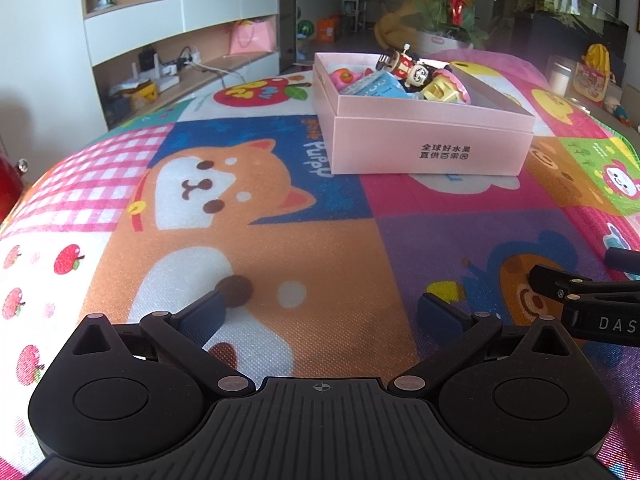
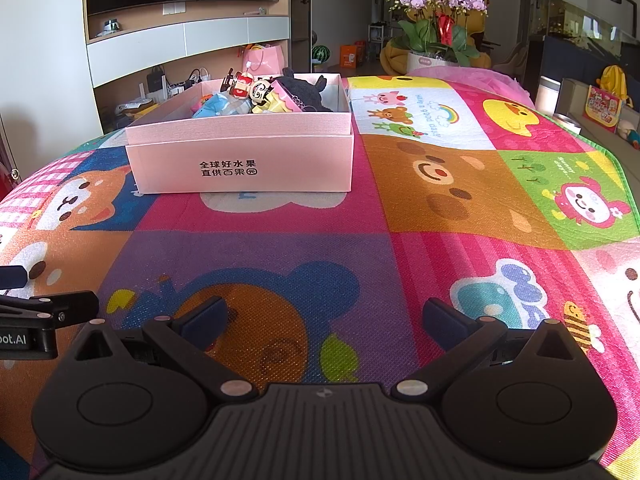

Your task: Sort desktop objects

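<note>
A pink cardboard box (image 1: pixel 430 144) with black Chinese print stands on the cartoon-patterned table mat (image 1: pixel 280 240). It holds several toys, among them a red and black figure (image 1: pixel 404 66), a blue packet (image 1: pixel 376 88) and a yellow toy (image 1: pixel 438 90). In the right wrist view the box (image 2: pixel 240 160) is at the far left, with a dark plush (image 2: pixel 304 90) inside. My left gripper (image 1: pixel 322 310) is open and empty, low over the mat. My right gripper (image 2: pixel 324 314) is open and empty too. Each gripper's side shows at the other view's edge.
A potted purple orchid (image 2: pixel 438 20) stands past the table's far edge. A TV wall unit with shelves (image 2: pixel 180 40) is at the back left. A pink bag (image 2: pixel 264 60) sits on the shelf. The mat's right edge (image 2: pixel 628 184) drops off toward a sofa.
</note>
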The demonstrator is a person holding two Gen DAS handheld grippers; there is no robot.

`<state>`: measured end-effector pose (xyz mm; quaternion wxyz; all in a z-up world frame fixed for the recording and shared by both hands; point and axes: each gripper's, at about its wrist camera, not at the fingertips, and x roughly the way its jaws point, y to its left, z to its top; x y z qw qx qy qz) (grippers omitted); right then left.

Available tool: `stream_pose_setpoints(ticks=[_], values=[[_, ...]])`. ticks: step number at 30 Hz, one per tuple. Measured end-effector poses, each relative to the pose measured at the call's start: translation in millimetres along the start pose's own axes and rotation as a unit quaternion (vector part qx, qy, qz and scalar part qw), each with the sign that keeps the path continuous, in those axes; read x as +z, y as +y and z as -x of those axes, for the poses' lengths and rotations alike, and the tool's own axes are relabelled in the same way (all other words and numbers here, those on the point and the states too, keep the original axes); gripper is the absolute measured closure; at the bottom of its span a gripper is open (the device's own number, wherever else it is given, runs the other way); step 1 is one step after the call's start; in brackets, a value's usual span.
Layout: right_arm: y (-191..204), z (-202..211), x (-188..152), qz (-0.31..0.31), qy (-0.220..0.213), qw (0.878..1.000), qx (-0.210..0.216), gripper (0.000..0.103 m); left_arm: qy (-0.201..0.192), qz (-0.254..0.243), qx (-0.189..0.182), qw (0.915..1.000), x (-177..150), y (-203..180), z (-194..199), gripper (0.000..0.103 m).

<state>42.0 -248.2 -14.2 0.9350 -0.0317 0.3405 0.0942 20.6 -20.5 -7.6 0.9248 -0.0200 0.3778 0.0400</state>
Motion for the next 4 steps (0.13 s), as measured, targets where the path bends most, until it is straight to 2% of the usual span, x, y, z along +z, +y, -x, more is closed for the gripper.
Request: stream_pose_setpoints(ticks=[4], values=[[0.1,-0.1,0.1,0.0,0.0,1.0,0.0,0.0,-0.002,0.001,0.0,1.0,-0.2,0.0,-0.2,0.0]])
